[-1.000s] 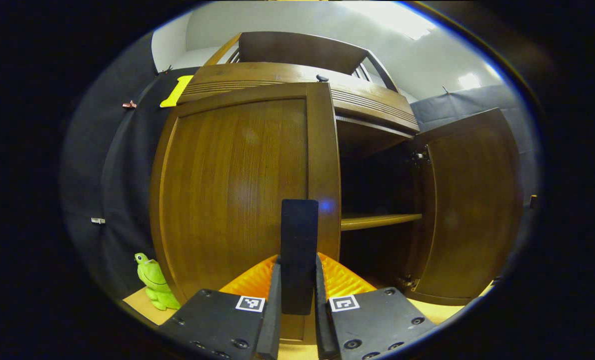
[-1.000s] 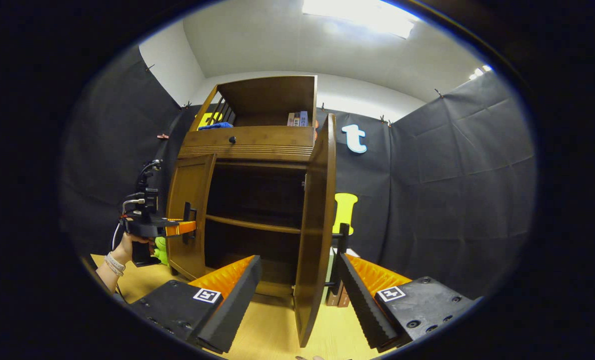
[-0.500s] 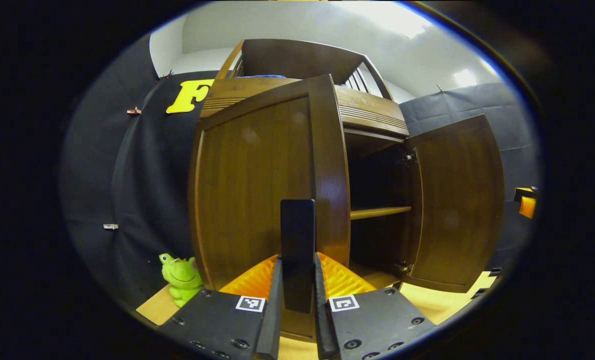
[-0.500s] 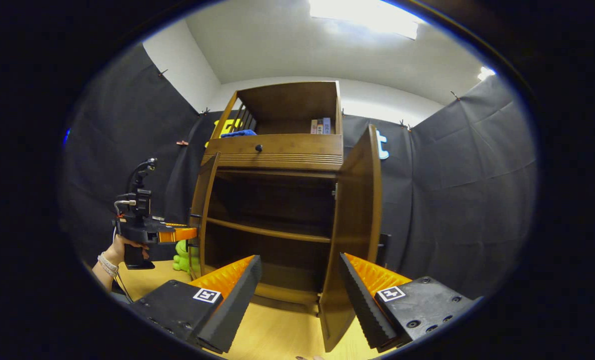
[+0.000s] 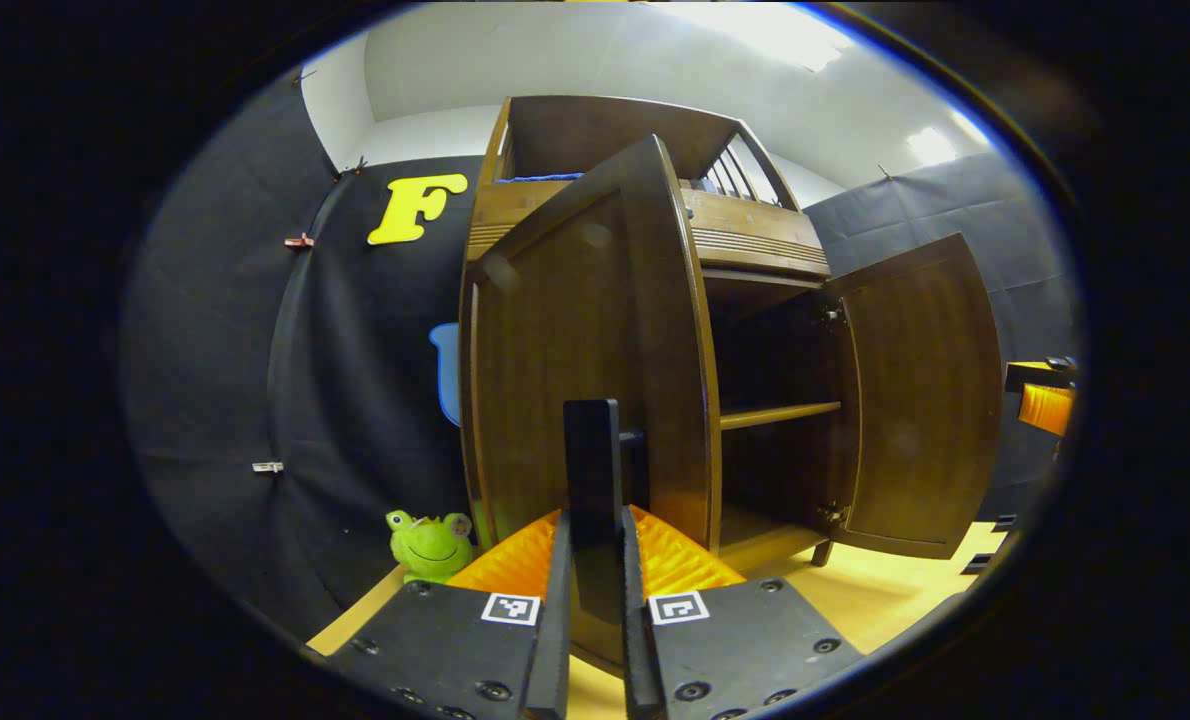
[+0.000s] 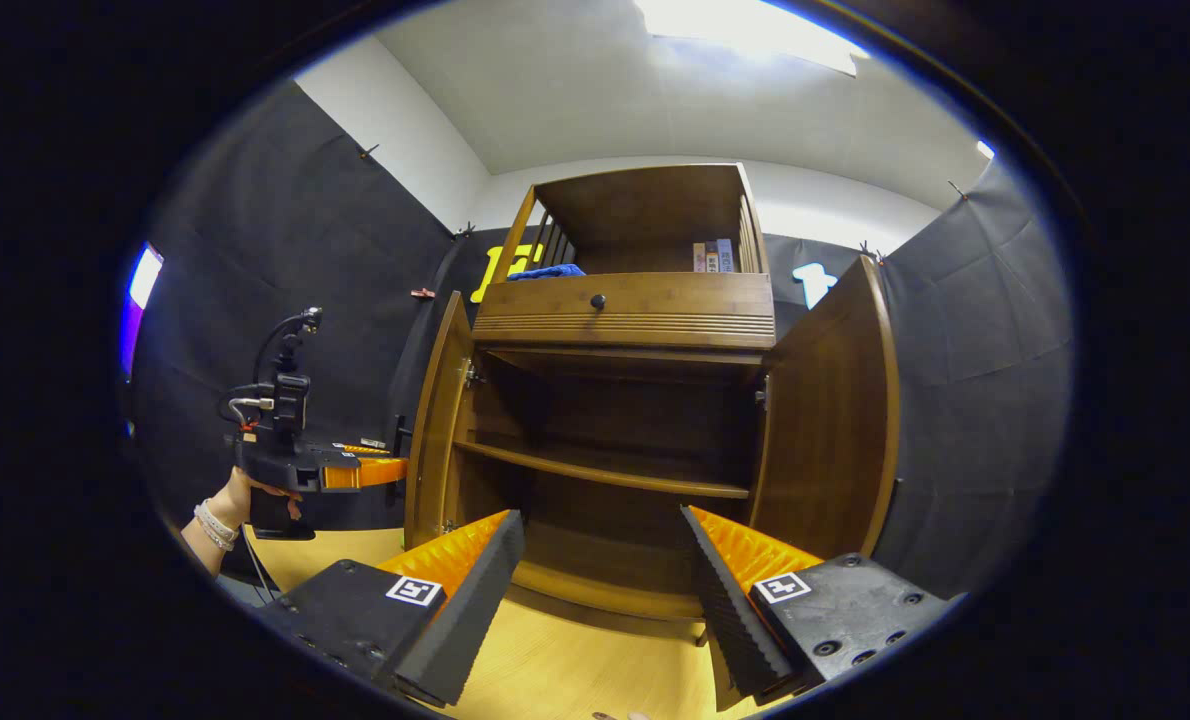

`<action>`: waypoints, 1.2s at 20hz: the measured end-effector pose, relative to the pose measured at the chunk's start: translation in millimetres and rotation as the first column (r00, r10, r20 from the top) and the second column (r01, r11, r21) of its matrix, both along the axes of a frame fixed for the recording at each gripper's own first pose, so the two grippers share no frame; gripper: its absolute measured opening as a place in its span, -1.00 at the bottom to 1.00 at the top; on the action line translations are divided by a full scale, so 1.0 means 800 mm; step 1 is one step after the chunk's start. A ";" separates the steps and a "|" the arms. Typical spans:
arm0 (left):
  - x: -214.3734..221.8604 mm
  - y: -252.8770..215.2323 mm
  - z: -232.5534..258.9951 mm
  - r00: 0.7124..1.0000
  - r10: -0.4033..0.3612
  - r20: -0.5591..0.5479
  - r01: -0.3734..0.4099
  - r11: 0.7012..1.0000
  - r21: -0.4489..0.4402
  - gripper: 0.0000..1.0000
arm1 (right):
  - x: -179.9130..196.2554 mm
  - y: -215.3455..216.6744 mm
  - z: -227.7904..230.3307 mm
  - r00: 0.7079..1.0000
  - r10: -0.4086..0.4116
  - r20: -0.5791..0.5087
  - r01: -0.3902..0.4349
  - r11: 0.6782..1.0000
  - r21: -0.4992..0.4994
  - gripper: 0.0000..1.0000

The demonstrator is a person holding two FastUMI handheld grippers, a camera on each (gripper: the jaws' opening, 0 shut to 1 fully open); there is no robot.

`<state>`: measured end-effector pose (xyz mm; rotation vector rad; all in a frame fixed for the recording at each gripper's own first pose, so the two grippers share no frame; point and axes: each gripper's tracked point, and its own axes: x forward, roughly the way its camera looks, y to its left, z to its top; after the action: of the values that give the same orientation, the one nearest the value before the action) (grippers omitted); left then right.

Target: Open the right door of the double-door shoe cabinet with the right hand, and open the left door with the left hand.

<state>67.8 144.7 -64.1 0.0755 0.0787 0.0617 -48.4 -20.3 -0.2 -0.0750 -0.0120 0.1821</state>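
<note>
left door (image 5: 585,330) swung wider, left gripper (image 5: 592,590) clamping its handle (image 5: 592,470)

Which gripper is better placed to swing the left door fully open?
Left. The left gripper is shut on the left door's handle; the right gripper is open, away from both doors.

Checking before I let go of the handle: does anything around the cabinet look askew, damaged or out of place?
Nothing stands out. The left door and right door both stand swung open on their hinges, and the inner shelf sits level and bare. The left gripper is shut on the door handle; the right gripper is open, holding nothing.
</note>
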 end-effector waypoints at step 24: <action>-0.079 0.128 0.013 0.966 0.260 0.005 -0.260 0.965 0.029 -0.90 | 0.028 0.051 -0.020 0.996 0.079 -0.042 -0.078 0.996 0.043 0.99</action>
<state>4.7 247.1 -53.5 0.0947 0.0859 0.3261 -25.8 20.5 -16.4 -0.0294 0.0247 0.2620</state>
